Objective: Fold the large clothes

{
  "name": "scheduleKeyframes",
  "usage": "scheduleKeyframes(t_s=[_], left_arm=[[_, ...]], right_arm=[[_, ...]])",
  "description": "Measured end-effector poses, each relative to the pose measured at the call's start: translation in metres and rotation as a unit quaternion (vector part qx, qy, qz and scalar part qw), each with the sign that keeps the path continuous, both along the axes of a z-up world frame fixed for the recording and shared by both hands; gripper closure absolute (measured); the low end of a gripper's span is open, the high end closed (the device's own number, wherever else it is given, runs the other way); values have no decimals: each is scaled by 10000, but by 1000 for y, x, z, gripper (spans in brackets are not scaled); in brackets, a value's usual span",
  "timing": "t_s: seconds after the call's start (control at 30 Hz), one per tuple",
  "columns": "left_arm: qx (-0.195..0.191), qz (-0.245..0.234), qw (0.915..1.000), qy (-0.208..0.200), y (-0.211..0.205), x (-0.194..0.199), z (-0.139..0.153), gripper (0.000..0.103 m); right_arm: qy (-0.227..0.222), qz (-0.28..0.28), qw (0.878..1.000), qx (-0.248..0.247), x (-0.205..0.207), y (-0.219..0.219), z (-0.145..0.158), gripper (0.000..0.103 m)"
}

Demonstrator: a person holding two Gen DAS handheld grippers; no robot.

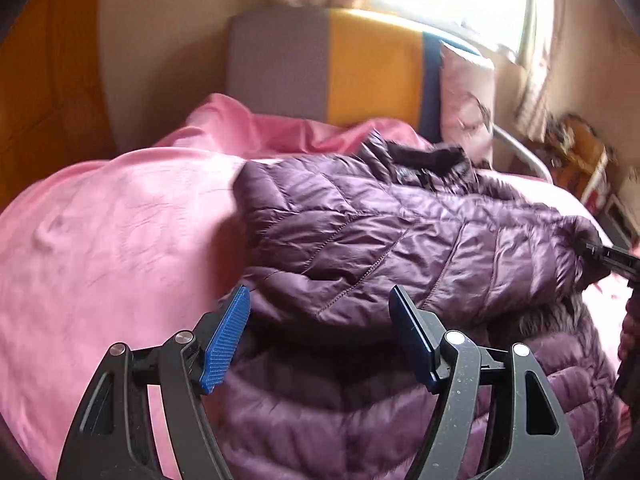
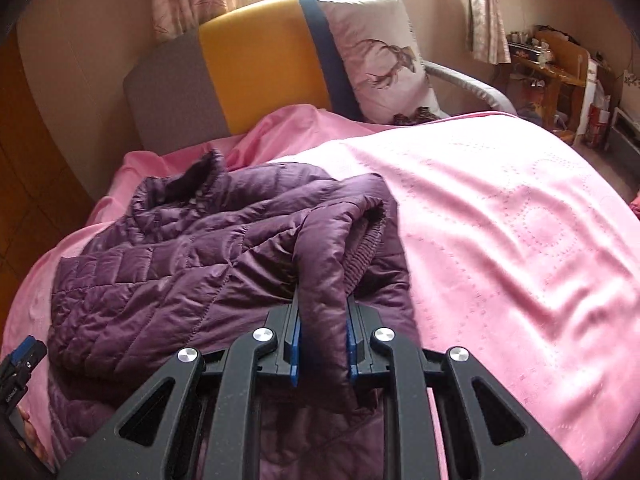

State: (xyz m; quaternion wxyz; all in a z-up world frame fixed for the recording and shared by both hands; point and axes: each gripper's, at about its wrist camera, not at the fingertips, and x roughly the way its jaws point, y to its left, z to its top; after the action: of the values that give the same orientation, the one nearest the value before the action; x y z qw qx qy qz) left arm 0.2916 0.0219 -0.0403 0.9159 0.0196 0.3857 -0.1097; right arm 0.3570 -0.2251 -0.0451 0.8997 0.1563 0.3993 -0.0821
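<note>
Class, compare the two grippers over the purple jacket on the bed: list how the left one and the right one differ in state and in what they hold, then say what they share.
1. The left gripper stands open; the right gripper is shut.
2. The left gripper holds nothing, its blue pads apart above the purple jacket; the right gripper pinches a sleeve of that jacket.

Shared: both have black frames and blue pads, and both point down toward the jacket on the pink bedspread.

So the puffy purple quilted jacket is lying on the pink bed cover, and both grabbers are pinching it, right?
Not quite. Only the right gripper is pinching the puffy purple quilted jacket, as the right wrist view shows. The left gripper is open above it, as the left wrist view shows. The jacket does lie on the pink bed cover.
</note>
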Motion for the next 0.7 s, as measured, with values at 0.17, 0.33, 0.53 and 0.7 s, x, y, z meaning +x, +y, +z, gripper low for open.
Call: scheduleKeyframes(t_s=[0.17,0.33,0.53,0.7], left_arm=[[111,-90,9971,753,-11,28,-47,35],[-146,77,9975,690,-1,22,-39,35],[-219,218,9993,199,16,6,-11,35],[-468,341,9983,-20,21,19,8,35]], right_arm=[[384,41,9992,-97,11,-1,-34,86],[425,12,9989,-222,12,2,-34,83],[-16,-110,9966,-820,-6,10,1,50],[-494,479,9944,-798,-8,42,30,37]])
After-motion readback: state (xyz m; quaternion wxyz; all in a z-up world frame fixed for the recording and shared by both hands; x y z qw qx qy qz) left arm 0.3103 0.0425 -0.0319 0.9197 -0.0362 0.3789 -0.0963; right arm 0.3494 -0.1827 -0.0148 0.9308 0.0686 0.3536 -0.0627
